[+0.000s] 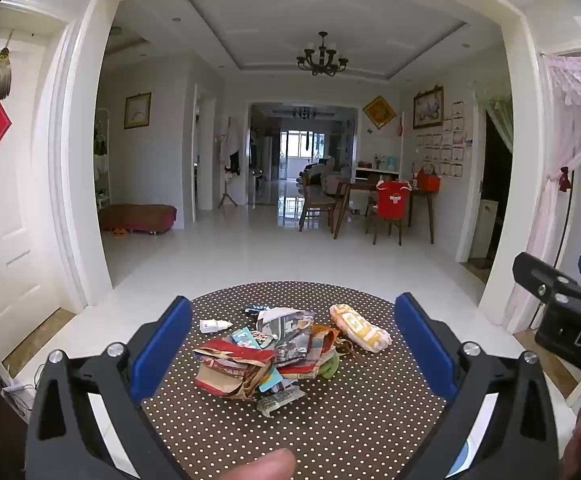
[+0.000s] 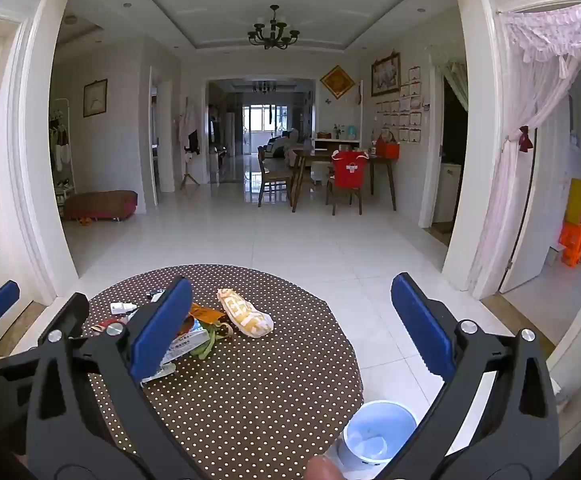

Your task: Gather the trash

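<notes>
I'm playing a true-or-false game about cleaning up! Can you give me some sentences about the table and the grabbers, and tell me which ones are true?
1. The trash pile lies on a polka-dot tablecloth. True.
2. The left gripper is squeezing a wrapper. False: it is open, holding nothing.
3. A white and yellow bag lies beside the pile. True.
4. The light blue bin stands on the table. False: it sits below the table's edge, on the floor.
5. The right gripper is open. True.
</notes>
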The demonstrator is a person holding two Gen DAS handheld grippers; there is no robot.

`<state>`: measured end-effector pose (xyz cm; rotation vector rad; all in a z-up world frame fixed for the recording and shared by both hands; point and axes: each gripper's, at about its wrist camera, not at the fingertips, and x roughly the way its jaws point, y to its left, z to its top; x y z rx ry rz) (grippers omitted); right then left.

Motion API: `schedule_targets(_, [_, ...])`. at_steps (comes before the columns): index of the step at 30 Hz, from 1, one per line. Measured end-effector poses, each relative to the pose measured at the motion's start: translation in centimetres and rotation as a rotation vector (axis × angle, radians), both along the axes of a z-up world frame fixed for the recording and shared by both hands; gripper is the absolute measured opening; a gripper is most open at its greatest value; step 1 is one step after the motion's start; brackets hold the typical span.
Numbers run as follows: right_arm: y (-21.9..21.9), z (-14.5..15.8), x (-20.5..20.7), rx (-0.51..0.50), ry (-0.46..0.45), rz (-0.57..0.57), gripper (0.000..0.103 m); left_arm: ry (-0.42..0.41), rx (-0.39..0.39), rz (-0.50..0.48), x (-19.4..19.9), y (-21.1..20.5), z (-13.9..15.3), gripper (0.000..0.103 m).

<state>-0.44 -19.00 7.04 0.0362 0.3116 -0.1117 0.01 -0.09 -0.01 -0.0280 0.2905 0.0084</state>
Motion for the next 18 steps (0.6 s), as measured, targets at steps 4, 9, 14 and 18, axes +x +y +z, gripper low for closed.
schedule_targets(4, [-0.03, -0.01, -0.01, 0.004, -0.003, 0.002, 0.098, 0.002, -0.009, 0.000, -0.10, 0.00, 0.03, 0.099])
schedule_targets(9, [-0.03, -0.02, -0.01, 0.004, -0.004, 0.001, 0.098, 0.008, -0.008, -0.002, 0.00, 0.05, 0.00, 0.099])
schedule_targets(14, [-0.02, -0.02, -0.01, 0.003, -0.002, 0.001, 0.098, 0.011, -0.010, -0.002, -0.33, -0.16, -0.43, 0.099])
schedule_targets(18, [0.00, -0.03, 0.00, 0.003, -0.002, 0.001, 0.098, 0.010, -0.007, -0.003, -0.73, -0.54, -0.63, 0.099])
